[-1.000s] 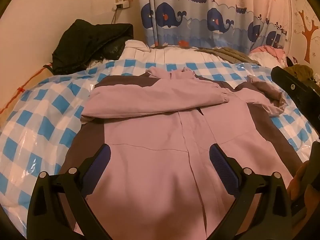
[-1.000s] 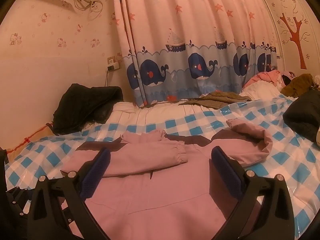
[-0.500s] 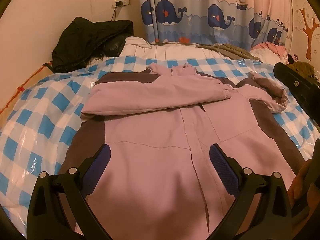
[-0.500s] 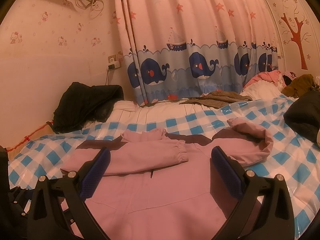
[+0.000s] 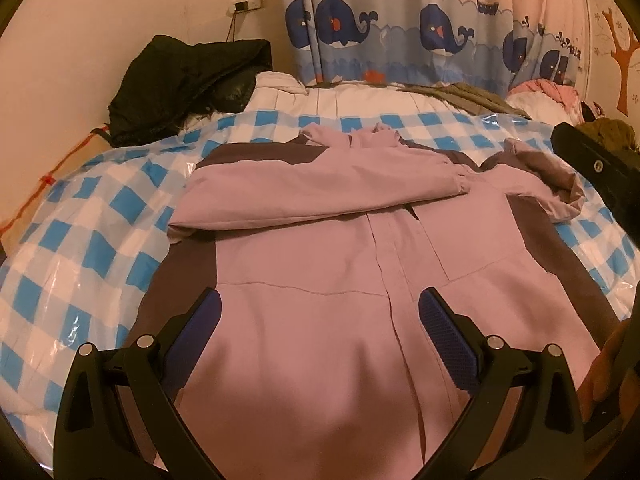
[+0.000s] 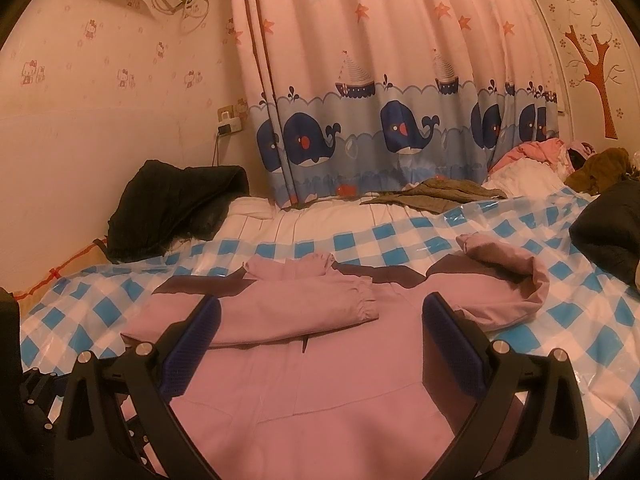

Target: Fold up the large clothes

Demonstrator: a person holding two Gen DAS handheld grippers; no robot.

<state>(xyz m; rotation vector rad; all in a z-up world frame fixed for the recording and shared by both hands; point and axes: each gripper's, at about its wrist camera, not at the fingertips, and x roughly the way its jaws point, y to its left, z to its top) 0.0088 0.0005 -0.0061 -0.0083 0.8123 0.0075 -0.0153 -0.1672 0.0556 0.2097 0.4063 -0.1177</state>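
A large pink jacket (image 5: 312,320) with dark brown side panels lies flat on a blue-and-white checked plastic sheet (image 5: 80,248) over the bed. Its left sleeve (image 5: 320,196) is folded across the chest; the right sleeve (image 5: 556,196) lies bunched at the far right. My left gripper (image 5: 320,312) hovers open over the jacket's lower front, holding nothing. In the right wrist view the same jacket (image 6: 320,380) fills the foreground, folded sleeve (image 6: 288,308) ahead, bunched sleeve (image 6: 512,280) to the right. My right gripper (image 6: 320,340) is open and empty above it.
A black garment (image 5: 180,80) is heaped at the back left by the wall. An olive garment (image 6: 436,194) lies under the whale curtain (image 6: 380,132). Pink and brown clothes (image 6: 560,156) pile at the far right, and a dark bundle (image 6: 604,228) sits beside the sheet's right edge.
The left wrist view has tipped down a little, so the jacket sits higher in frame. The right wrist view barely shifts. The jacket has not moved.
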